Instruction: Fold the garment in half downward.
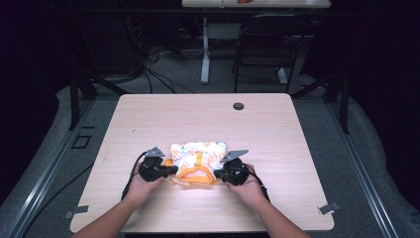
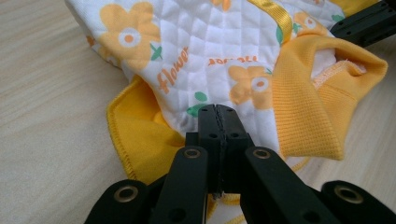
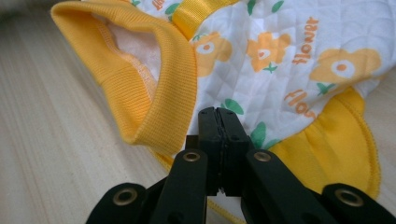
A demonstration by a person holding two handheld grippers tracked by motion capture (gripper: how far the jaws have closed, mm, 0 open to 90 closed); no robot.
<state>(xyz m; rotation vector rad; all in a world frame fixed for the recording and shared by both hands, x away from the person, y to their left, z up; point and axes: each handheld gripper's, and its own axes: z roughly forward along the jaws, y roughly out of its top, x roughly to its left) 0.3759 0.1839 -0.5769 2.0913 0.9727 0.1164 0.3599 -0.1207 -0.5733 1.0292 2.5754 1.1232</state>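
Note:
A small quilted garment [image 1: 198,152], white with orange flowers and yellow ribbed trim, lies on the wooden table [image 1: 198,116] near the front. My left gripper [image 1: 171,170] is at its left side and my right gripper [image 1: 216,174] at its right side. In the left gripper view the left gripper [image 2: 218,112] has its jaws pressed together on the garment [image 2: 219,51] near its yellow sleeve edge. In the right gripper view the right gripper [image 3: 218,114] is likewise shut on the garment [image 3: 280,51], beside the yellow collar [image 3: 173,88]. The collar opening faces the person.
A round cable hole [image 1: 238,106] sits at the table's far edge. Metal clips [image 1: 329,208] stick out at the front corners. Beyond the table stand a dark chair [image 1: 267,44] and a white table leg [image 1: 205,54], with cables on the floor.

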